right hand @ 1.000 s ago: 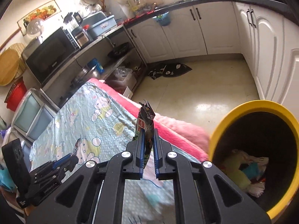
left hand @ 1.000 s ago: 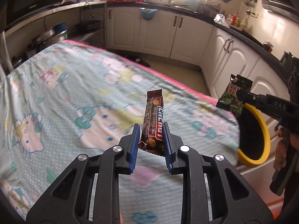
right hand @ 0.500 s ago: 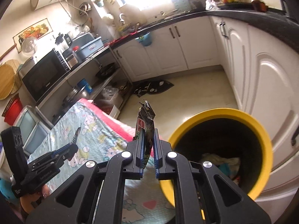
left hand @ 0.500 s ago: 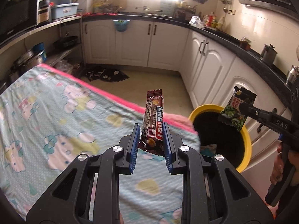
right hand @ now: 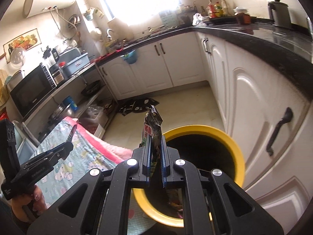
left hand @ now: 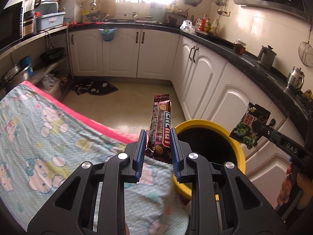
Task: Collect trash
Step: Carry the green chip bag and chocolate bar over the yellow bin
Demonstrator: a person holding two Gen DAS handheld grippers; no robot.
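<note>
Kitchen with white cabinets [left hand: 197,82] and a black counter. The surface [left hand: 45,137] on the left has a cartoon-print cloth with a pink edge. Just past its corner sits the yellow bin [left hand: 237,146] [right hand: 237,156] (black inside, some trash at the bottom in the right wrist view). Left gripper [left hand: 157,148] is clamped narrow on a brown bar wrapper [left hand: 160,125], standing upright over the cloth's edge beside the bin rim. Right gripper [right hand: 156,156] is pinched tight on a green snack packet [left hand: 249,125] [right hand: 152,127], held above the bin's rim.
</note>
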